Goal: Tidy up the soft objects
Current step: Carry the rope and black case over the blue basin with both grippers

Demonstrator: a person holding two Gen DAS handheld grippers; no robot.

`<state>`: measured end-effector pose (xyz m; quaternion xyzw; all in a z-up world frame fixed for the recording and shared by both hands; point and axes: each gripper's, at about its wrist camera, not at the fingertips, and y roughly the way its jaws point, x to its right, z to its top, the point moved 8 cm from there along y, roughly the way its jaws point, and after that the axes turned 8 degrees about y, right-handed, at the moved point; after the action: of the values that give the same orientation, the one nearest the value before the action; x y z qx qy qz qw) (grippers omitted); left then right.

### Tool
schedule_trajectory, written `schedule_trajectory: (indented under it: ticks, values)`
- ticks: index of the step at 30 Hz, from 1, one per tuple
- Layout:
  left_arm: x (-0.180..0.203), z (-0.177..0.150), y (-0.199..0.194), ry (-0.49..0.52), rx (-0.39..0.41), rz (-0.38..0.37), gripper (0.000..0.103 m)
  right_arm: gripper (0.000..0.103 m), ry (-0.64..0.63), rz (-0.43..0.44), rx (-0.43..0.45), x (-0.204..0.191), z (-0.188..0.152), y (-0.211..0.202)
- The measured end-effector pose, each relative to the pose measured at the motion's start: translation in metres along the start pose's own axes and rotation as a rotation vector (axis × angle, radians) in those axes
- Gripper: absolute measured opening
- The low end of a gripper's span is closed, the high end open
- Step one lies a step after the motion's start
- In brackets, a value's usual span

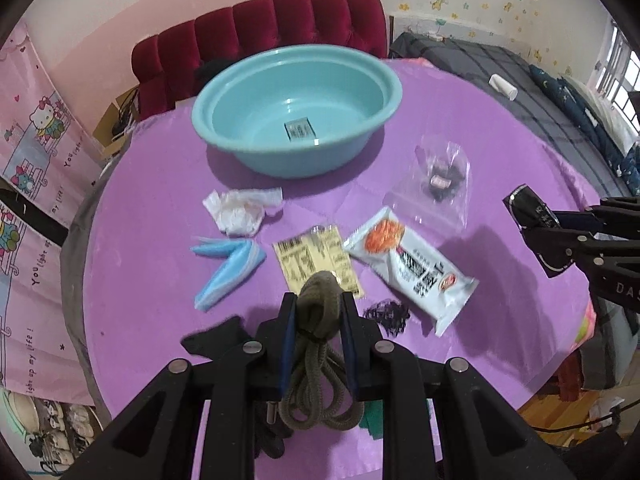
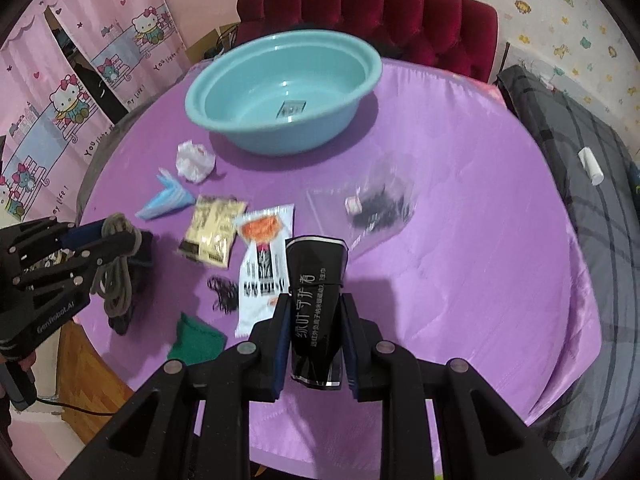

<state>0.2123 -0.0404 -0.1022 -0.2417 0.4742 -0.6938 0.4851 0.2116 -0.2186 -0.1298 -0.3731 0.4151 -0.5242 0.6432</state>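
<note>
My left gripper (image 1: 318,300) is shut on a bundle of olive-green cord (image 1: 318,308) and holds it above the near part of the purple table; it also shows in the right wrist view (image 2: 120,228). My right gripper (image 2: 314,300) is shut on a black packet with white lettering (image 2: 316,280), seen at the right in the left wrist view (image 1: 532,208). A teal basin (image 1: 296,108) stands at the far side of the table, holding only a small label. Between it and the grippers lie a crumpled white tissue (image 1: 240,212), a blue folded mask (image 1: 228,264), a yellow sachet (image 1: 316,256), a white snack packet (image 1: 412,268) and a clear bag with dark contents (image 1: 436,180).
A black hair-net-like tangle (image 1: 388,314) lies by the white packet. A green cloth (image 2: 196,338) and a dark cloth (image 1: 212,340) lie near the table's front edge. A red tufted sofa (image 1: 260,28) stands behind the table, a grey bed (image 2: 580,168) to the right.
</note>
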Motion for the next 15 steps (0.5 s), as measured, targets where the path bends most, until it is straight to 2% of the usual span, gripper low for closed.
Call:
schedule_trajectory:
  ticks: [15]
  values:
    - [-0.025, 0.065, -0.013, 0.024, 0.063, -0.052, 0.022, 0.024, 0.006, 0.008, 0.039, -0.024, 0.074, -0.005]
